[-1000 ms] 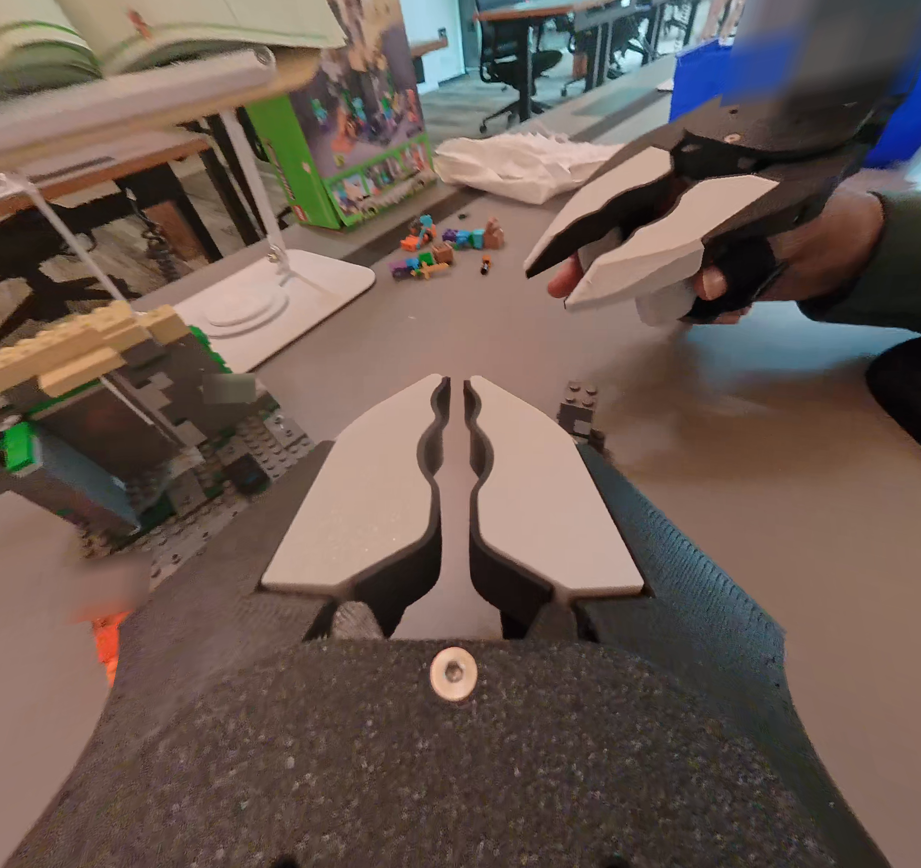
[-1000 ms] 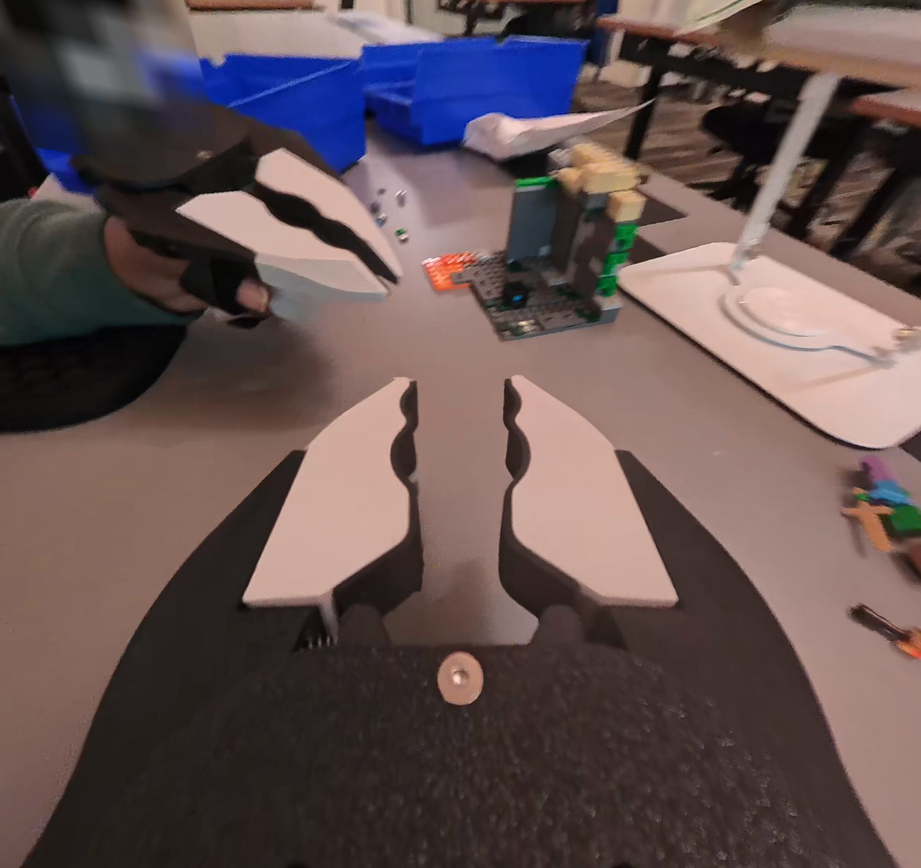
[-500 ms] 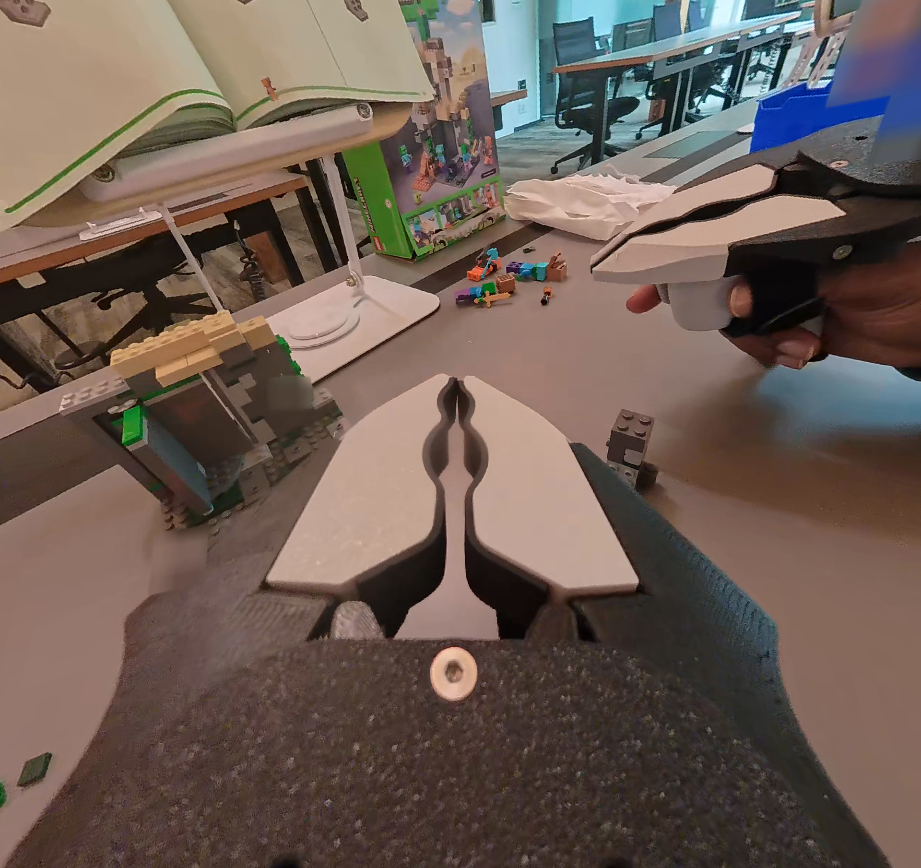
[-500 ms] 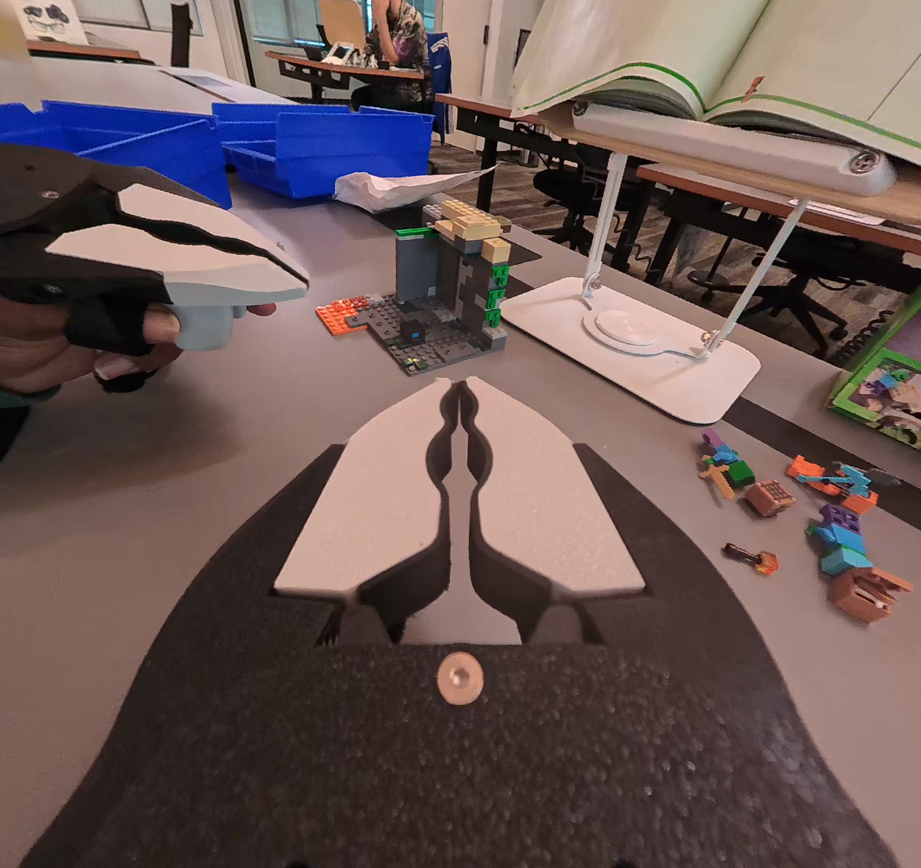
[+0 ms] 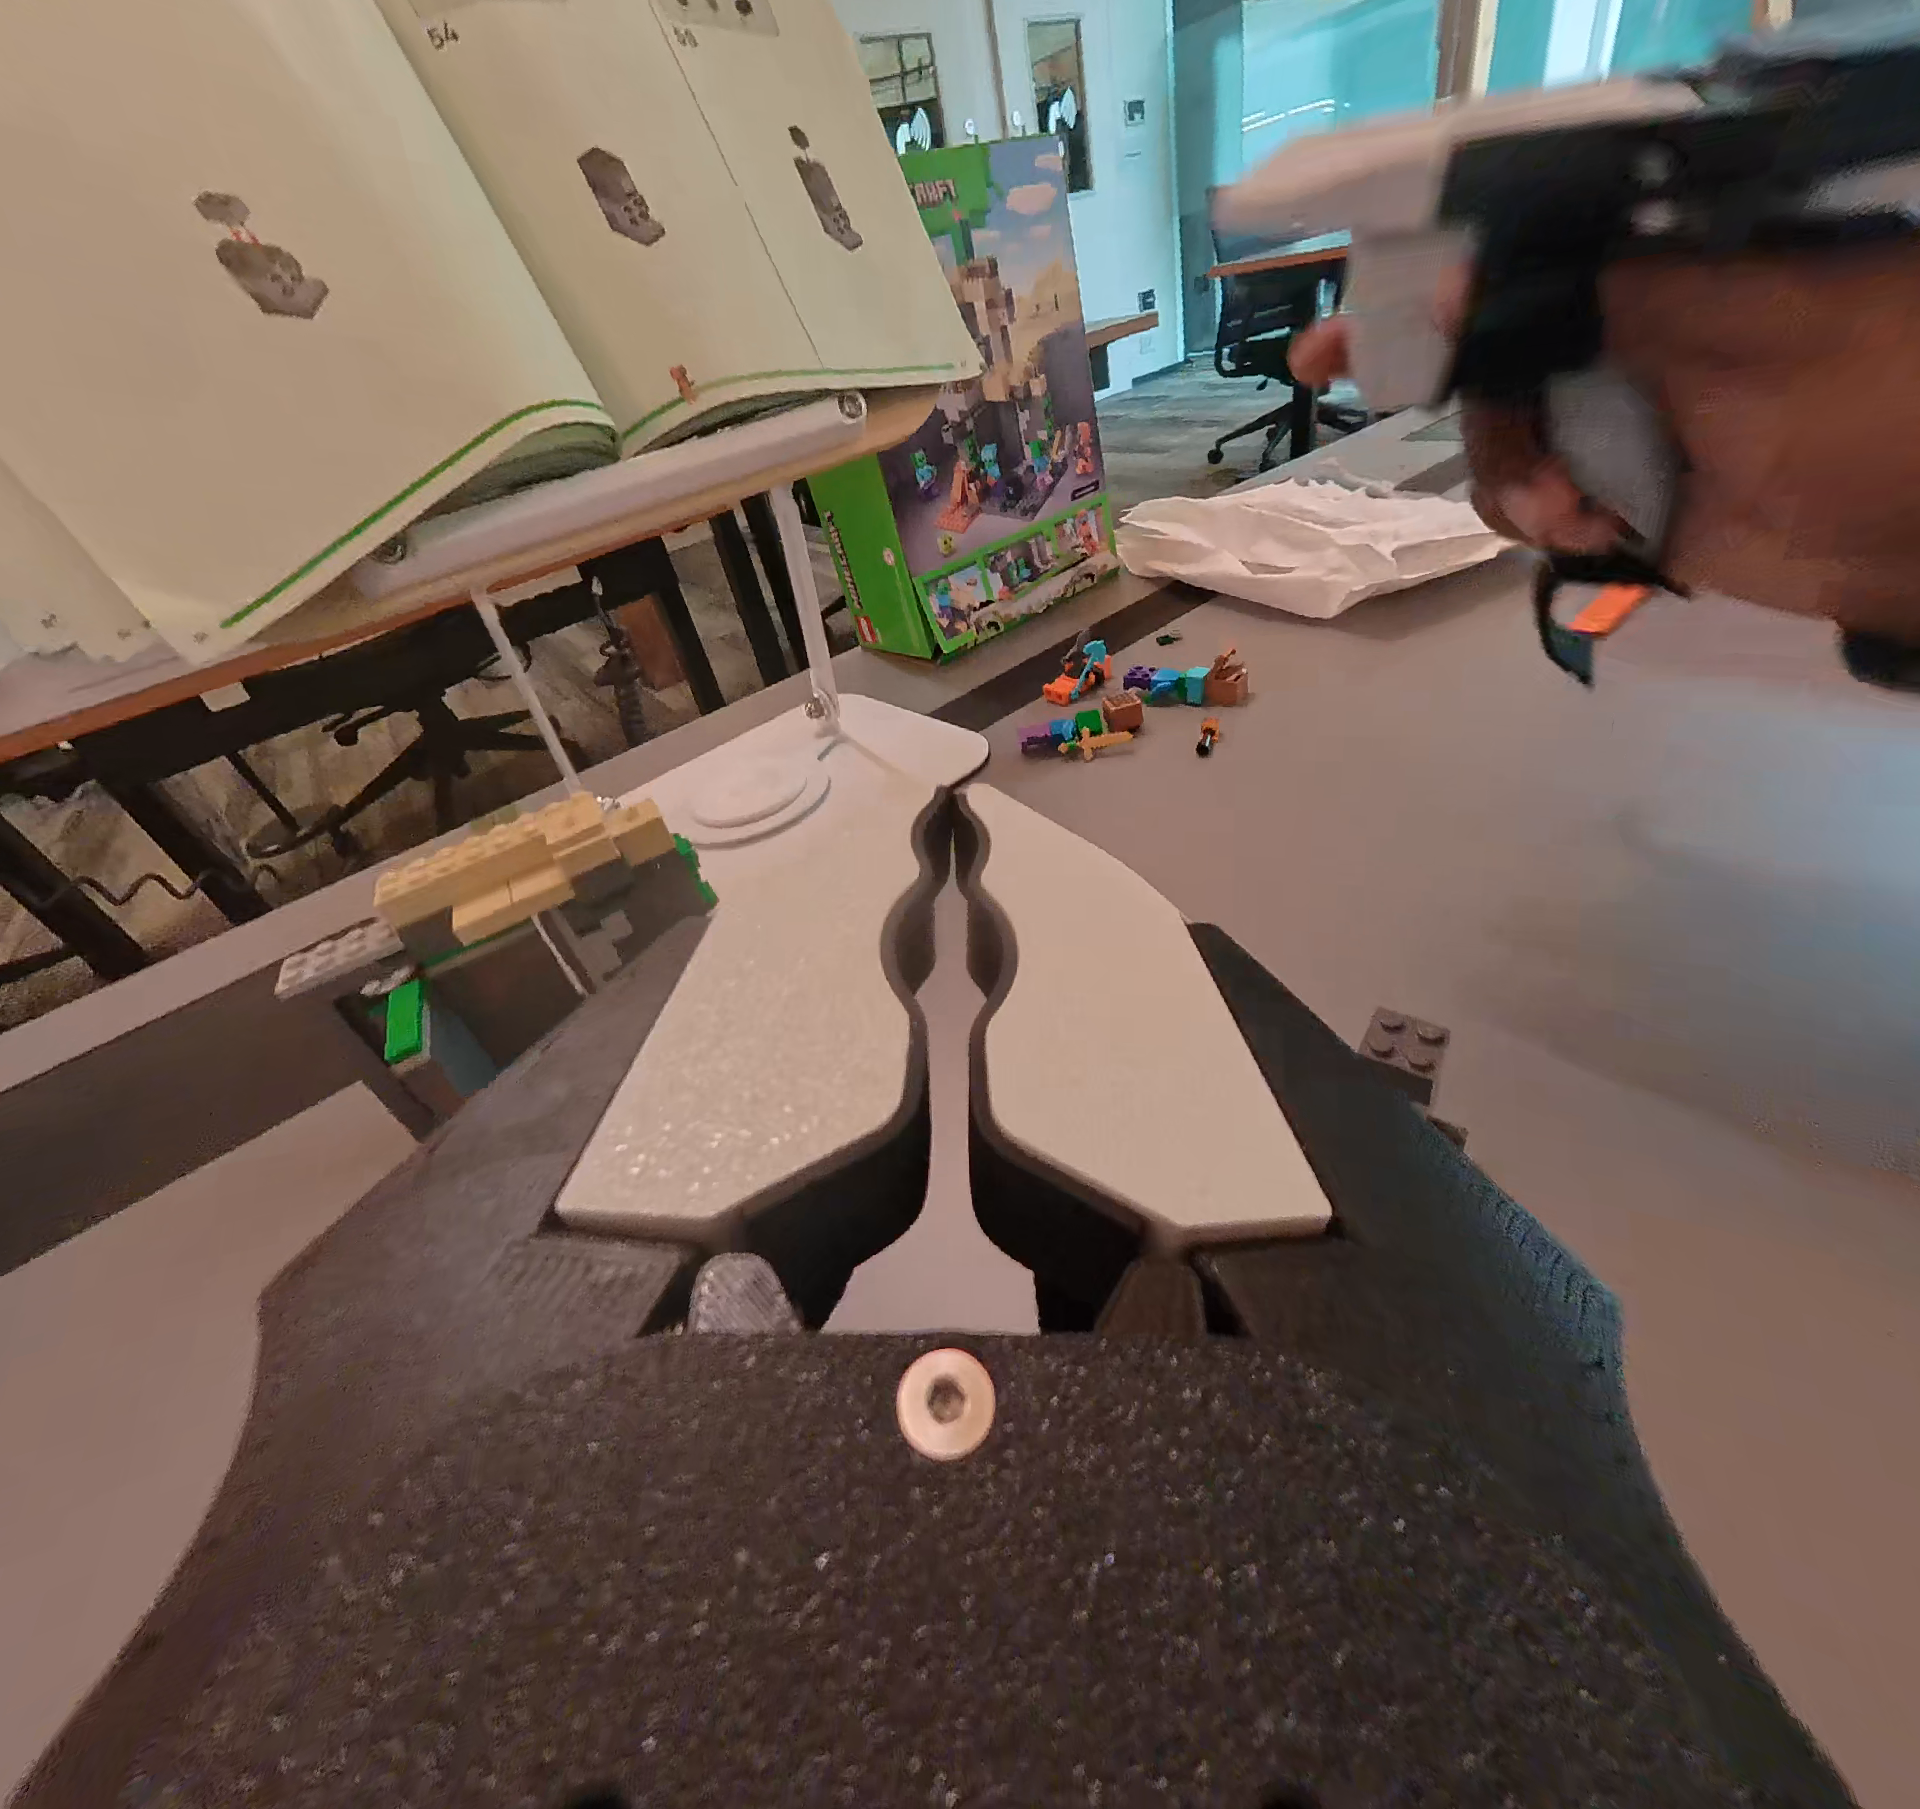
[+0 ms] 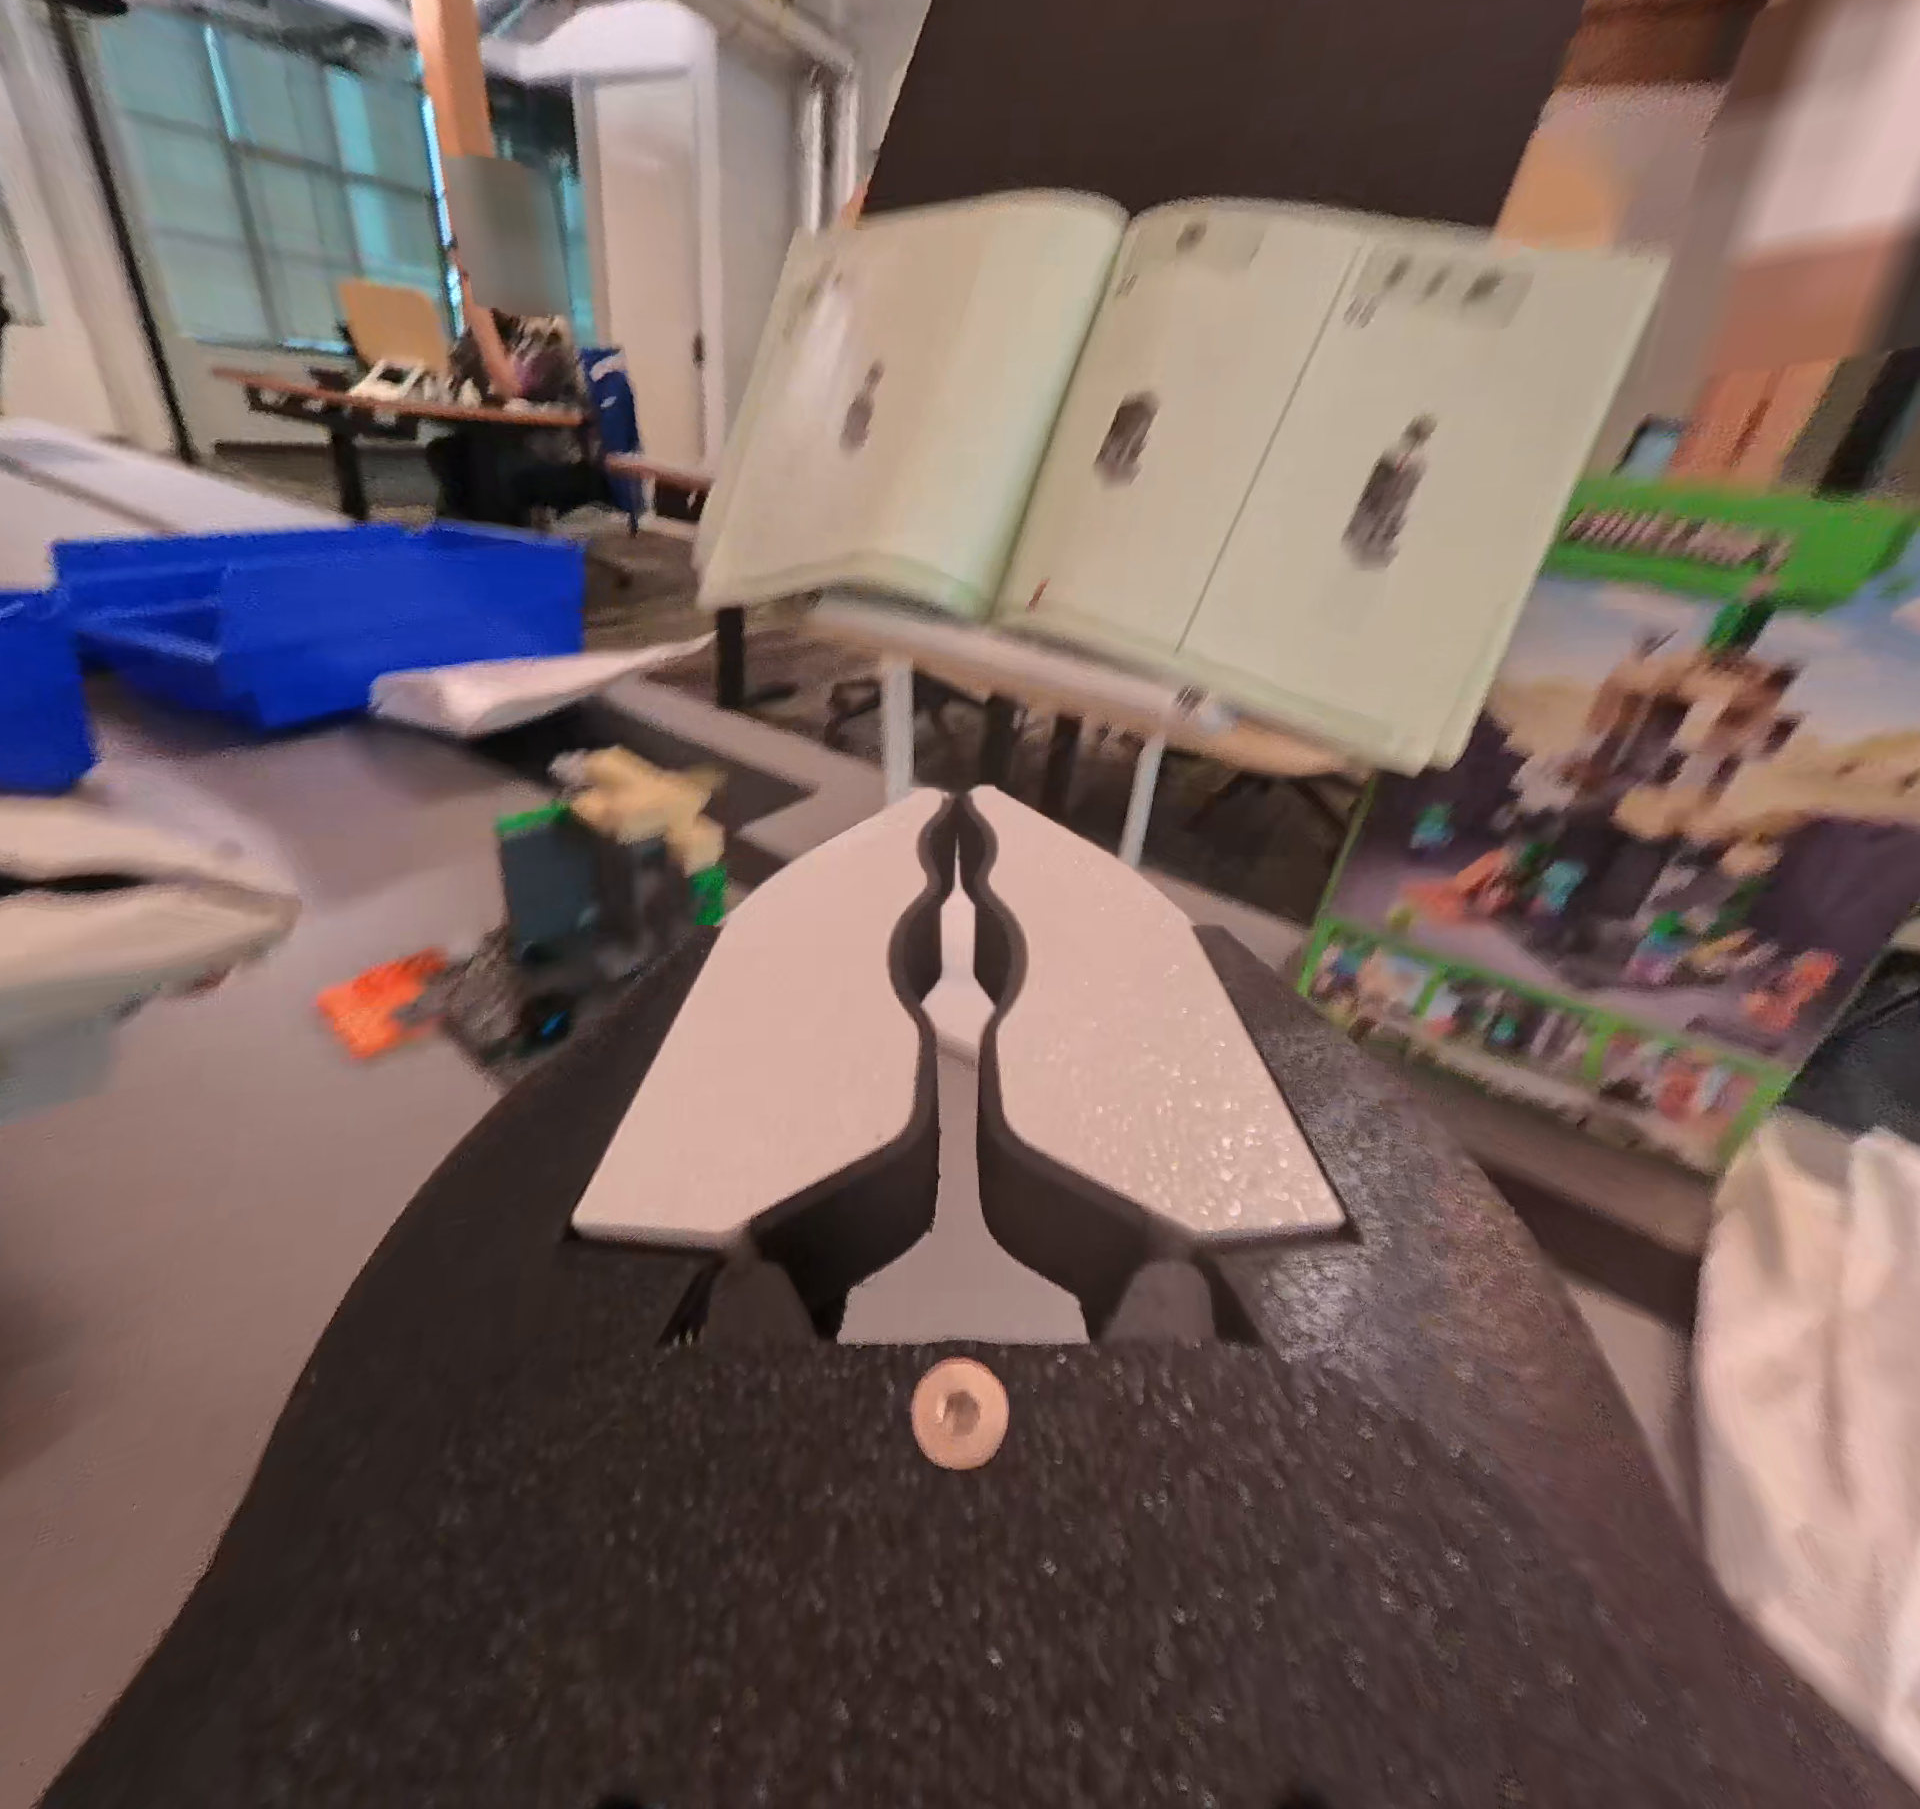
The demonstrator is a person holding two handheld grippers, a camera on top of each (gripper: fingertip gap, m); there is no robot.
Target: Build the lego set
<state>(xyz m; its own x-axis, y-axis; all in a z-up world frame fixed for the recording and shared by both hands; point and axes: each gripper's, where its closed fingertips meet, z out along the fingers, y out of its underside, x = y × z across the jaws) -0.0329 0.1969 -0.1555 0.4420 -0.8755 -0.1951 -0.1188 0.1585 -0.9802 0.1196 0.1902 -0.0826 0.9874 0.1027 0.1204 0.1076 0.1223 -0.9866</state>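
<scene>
The part-built lego model [image 5: 530, 918], with tan bricks on top of grey walls, stands on the grey table left of my left gripper [image 5: 953, 803]; it also shows blurred in the right wrist view [image 6: 613, 866]. My left gripper is shut and empty. A small dark grey brick stack [image 5: 1403, 1047] sits just right of it. Loose coloured lego pieces [image 5: 1132, 699] lie farther ahead. My right gripper [image 6: 958, 803] is shut and empty, raised and pointing at the open instruction book [image 6: 1174, 471]. It shows blurred at the upper right of the left wrist view [image 5: 1351, 190].
The instruction book [image 5: 416, 232] rests on a white stand [image 5: 831, 772]. The green lego box [image 5: 987, 429] stands behind the loose pieces; it also shows in the right wrist view [image 6: 1621, 845]. A crumpled white bag [image 5: 1309, 544] lies at the back right. Blue bins [image 6: 312, 606] stand at the far left. There is about 15 centimetres between the tips of the two grippers. To the small dark grey brick stack [image 5: 1403, 1047]: left tips about 12 centimetres, right tips about 20 centimetres.
Both grippers have risen and tilted up towards the book. The right gripper closed from open a second ago. The left gripper stayed shut.
</scene>
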